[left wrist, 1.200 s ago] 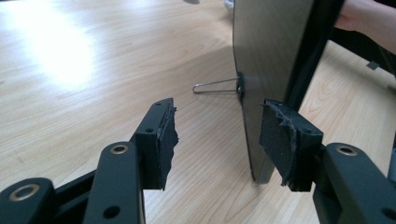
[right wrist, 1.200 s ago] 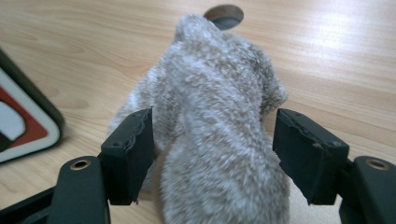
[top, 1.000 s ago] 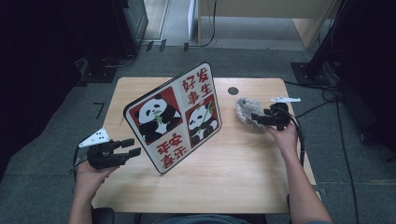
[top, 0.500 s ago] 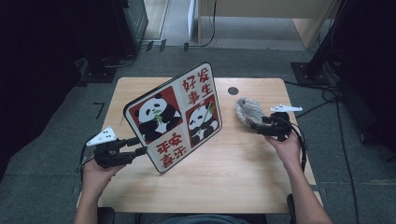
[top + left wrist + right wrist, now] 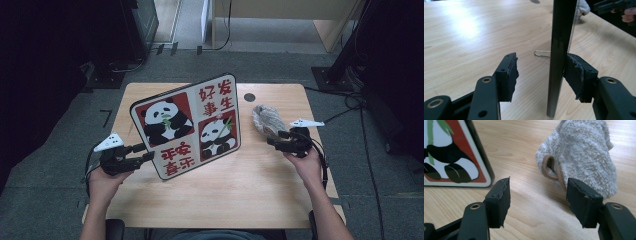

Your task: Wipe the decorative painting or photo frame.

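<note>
Standing upright and tilted on the wooden table (image 5: 260, 200): a panda picture board (image 5: 187, 125), with two panda pictures and red characters on its face, near the middle of the table in the high view. At its lower left corner, the left tongs (image 5: 142, 156), held in the person's left hand (image 5: 105, 177). Seen along these tongs in the left gripper view, the board's dark edge (image 5: 560, 50) stands between the two jaws; touching the right pad (image 5: 574, 75), clearly apart from the left pad (image 5: 511, 75), so spread wider than the board and not clamped on it. Behind the board in that view, a thin wire stand (image 5: 542, 53) lying on the table surface. To the right of the board, well apart from it, a fluffy grey-beige cloth (image 5: 267, 120) with a brown hanging loop (image 5: 552, 168), resting on the table near a round dark hole (image 5: 249, 97) in the tabletop. Just beside this cloth, the right tongs (image 5: 272, 143), held in the right hand (image 5: 307, 162), pointing toward the cloth. In the right gripper view, jaws parted, just now closing somewhat, with only bare table between them; right pad (image 5: 580, 200) close in front of the cloth's lower edge, not pressing on it. Corner of the board (image 5: 456, 157) visible at upper left there.
</note>
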Tool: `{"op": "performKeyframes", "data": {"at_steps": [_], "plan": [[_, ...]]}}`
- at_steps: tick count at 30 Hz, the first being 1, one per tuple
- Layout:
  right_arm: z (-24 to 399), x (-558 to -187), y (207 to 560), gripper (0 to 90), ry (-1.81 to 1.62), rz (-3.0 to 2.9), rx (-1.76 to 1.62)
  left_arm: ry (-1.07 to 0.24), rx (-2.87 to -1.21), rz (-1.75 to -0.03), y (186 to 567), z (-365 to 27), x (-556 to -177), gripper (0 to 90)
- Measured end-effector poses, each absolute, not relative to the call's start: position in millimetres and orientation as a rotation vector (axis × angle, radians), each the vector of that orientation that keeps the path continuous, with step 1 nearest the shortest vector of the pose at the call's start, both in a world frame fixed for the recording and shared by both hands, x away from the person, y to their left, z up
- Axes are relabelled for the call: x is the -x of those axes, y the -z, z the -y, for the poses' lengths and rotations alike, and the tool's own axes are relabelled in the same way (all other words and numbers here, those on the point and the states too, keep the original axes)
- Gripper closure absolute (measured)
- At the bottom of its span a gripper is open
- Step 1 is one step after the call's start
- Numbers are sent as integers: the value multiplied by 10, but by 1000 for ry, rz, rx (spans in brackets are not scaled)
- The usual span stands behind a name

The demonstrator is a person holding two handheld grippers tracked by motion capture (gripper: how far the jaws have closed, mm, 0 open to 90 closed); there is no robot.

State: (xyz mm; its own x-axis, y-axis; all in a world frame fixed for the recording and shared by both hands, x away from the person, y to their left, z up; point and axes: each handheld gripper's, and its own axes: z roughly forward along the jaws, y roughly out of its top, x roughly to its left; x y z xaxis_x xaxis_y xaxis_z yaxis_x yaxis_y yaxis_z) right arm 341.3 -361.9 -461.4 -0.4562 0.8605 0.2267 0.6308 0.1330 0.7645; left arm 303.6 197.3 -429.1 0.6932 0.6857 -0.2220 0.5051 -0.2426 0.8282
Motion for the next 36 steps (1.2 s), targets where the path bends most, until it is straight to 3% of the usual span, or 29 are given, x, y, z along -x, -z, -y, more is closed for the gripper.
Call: {"op": "performKeyframes", "data": {"at_steps": [18,36], "plan": [[3625,-3346,4720,372,-1219,-2167,-1436,-255,-1935,-972,4385,-1970,-3195,450],[3630,-3390,4824,393,-1209,-2205,-1424,-295,-1863,-1023,4458,-2392,-3124,436]]}}
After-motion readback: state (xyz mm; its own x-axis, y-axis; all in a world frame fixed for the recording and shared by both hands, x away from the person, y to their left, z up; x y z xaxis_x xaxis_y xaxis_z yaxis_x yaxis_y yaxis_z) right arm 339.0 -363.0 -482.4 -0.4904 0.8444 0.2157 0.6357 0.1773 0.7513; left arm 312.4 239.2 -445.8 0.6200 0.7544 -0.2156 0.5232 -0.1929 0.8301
